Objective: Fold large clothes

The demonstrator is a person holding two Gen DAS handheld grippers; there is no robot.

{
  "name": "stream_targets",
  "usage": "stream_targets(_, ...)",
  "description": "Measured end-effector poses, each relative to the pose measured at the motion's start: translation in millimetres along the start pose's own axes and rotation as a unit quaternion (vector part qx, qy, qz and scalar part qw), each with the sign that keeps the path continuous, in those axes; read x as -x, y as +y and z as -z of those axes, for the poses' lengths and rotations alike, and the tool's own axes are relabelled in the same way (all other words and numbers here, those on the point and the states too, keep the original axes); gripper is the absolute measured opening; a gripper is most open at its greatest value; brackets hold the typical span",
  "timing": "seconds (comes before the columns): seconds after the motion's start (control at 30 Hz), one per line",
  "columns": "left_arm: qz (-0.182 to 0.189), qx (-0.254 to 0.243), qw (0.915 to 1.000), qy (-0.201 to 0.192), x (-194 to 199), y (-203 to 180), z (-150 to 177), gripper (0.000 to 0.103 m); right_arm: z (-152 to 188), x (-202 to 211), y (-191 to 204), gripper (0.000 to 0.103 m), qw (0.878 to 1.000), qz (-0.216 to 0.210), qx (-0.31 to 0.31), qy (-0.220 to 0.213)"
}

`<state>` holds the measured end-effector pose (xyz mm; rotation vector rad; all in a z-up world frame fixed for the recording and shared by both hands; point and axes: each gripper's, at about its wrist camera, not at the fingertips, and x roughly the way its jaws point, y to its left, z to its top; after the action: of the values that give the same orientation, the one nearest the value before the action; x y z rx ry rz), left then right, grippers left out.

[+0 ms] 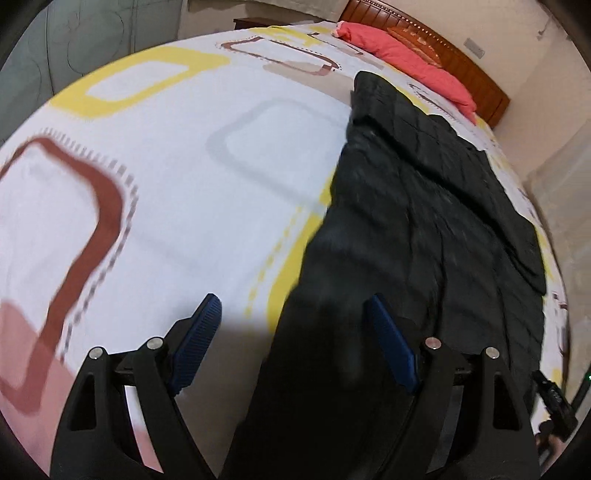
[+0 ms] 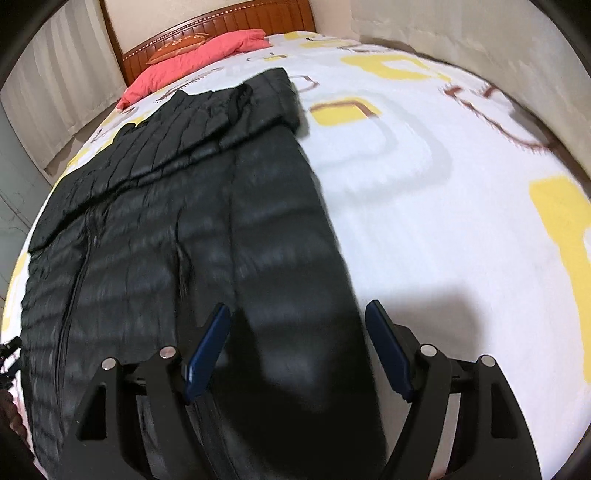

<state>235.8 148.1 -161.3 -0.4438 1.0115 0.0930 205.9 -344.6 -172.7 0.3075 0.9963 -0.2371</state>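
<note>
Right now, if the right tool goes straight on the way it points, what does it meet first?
Most likely the black down jacket: the right tool stands open over its edge nearest the bare bedsheet. Depth is unclear, so it could catch the sheet beside that edge instead.

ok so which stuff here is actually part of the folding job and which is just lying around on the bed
Part of the job:
- black quilted jacket
- left gripper, open
- right gripper, open
- bed sheet, the work surface

Just lying about:
- pink quilt
- orange cushion
- wooden headboard
</note>
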Motion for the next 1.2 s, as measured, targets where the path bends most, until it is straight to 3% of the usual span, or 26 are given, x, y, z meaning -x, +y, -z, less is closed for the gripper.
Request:
stream_targets(0.33,0.090,0.029,0.9950,0.030,32.9,24.5,65.8,0.080,66.6,38.3,-35.5,0.074,0.998,-0.052,-0.028,0.011)
stream_targets(0.5,0.124,0.026,0.9915,0.028,44.2,25.1,87.9,0.065,91.9,50.1,-43.2,0.074,0.992,-0.115,-0.047,0.022)
stream_targets(0.67,0.154,0.064,0.9853,0.037,44.9,33.0,98.7,0.064,107.8,58.3,-43.9,0.055,0.990,-0.130,-0.049,0.016)
stream_targets(0.83,0.148,0.071,0.9860,0.032,44.6,30.9,101.6,0.065,111.0,57.4,-48.1,0.042,0.987,-0.148,-0.067,0.010)
stream_targets(0.93,0.153,0.080,0.9845,0.029,44.6,33.7,102.9,0.064,112.8,57.1,-49.5,0.041,0.986,-0.154,-0.070,0.009)
stream_targets(1.03,0.149,0.086,0.9848,0.026,45.2,37.5,105.1,0.055,113.0,56.8,-50.9,0.041,0.985,-0.160,-0.070,0.008)
stream_targets(1.2,0.144,0.078,0.9863,0.019,49.3,40.8,109.2,0.053,116.4,59.9,-57.8,0.048,0.983,-0.167,-0.078,0.001)
